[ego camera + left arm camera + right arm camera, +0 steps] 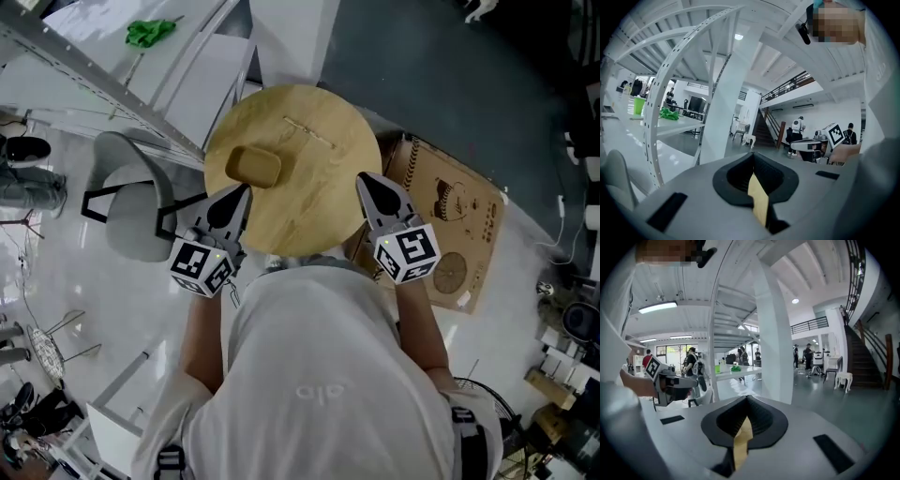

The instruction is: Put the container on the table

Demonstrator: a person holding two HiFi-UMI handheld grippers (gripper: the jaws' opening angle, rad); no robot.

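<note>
Container: lay on the round desk, left of centre.
Left tongs: clenched, empty, over the desk's near edge, near the container.
Right tongs: clenched, empty, well apart from the container.

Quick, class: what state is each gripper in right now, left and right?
Left gripper: closed, holding nothing.
Right gripper: closed, holding nothing.

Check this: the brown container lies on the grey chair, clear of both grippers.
Wrong place: in the head view the brown container lies on the round wooden table, not the grey chair. It is clear of the left gripper and right gripper.
</note>
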